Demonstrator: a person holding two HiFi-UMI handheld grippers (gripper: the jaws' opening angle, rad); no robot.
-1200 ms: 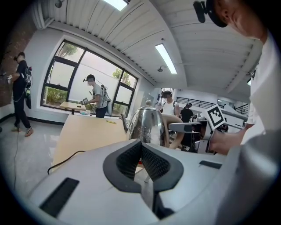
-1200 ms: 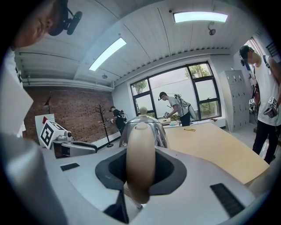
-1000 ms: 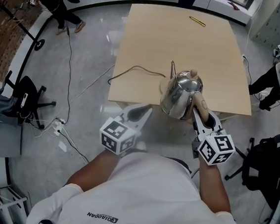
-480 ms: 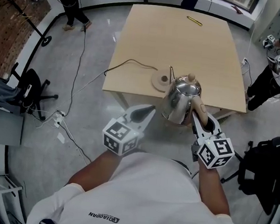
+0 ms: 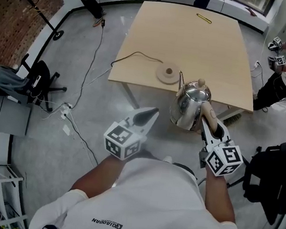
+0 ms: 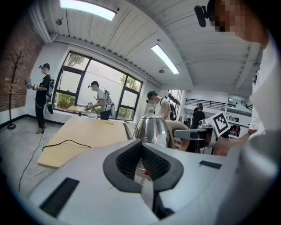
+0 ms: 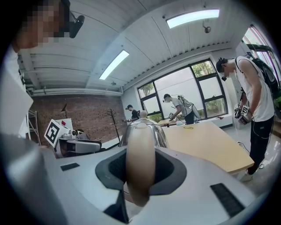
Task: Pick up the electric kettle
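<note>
The right gripper (image 5: 210, 131) is clenched on the kettle's tan handle (image 7: 139, 154). Its own view shows the handle standing upright between the dark pads, with the steel body and lid knob rising just behind. The left gripper (image 5: 150, 113) has its jaws closed together on nothing; in its own view the pads meet in a narrow V, and the kettle (image 5: 190, 103) sits just beyond their tips, apart from them.

Only the head view shows where the kettle hangs: off the table (image 5: 191, 40), past its near edge and over the floor. The round base (image 5: 168, 72) lies on the table with its cord (image 5: 134, 57) trailing off the left side. The left gripper view alone catches the right gripper's marker cube (image 6: 221, 124) beside the kettle.
</note>
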